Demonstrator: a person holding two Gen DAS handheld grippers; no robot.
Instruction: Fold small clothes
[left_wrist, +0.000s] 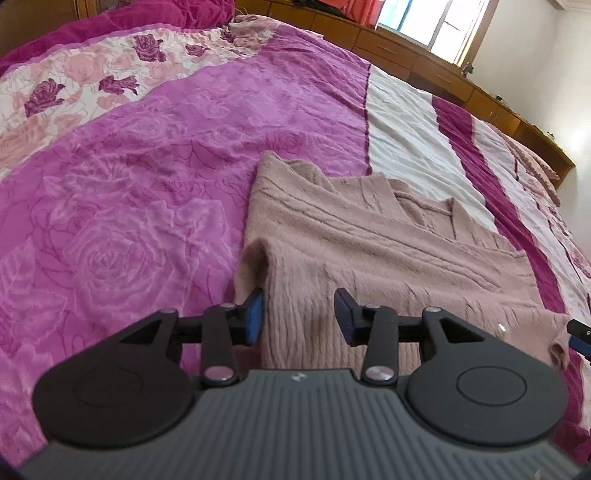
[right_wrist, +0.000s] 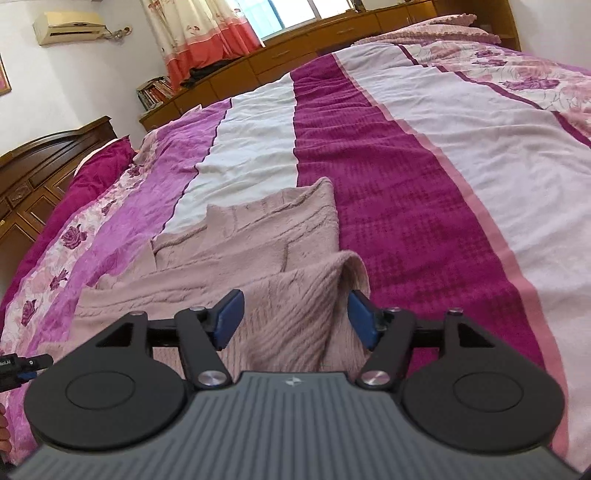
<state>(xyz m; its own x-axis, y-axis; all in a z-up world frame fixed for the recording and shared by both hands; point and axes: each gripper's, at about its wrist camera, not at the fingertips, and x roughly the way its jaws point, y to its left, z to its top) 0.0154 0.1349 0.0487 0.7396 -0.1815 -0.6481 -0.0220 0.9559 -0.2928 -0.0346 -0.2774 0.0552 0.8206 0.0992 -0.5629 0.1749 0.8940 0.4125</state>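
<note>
Left wrist view. We see the pink sweater (left_wrist: 369, 236) lying on the bed (left_wrist: 129, 184), over the border between a magenta rose-print stripe and a white stripe. Its long axis runs from the ribbed hem at the camera away towards the collar, which points to the far side of the bed. The knit is fuzzy, dusty pink, with darker cable lines; the near part is doubled over the rest (a rolled fold edge stands up at the near left corner). The left claw (left_wrist: 299, 317) is open: its blue pads stand apart with the ribbed hem between them, and the left pad sits against the fold edge. A part of the right claw (left_wrist: 580, 334) shows at the right edge.

Right wrist view. The sweater (right_wrist: 236, 254) again points away from us, collar far, hem near. A raised loop of fabric stands at the near right corner. The right claw (right_wrist: 295, 317) is open, pads wide apart either side of the ribbed hem; we cannot tell whether they touch it.
</note>
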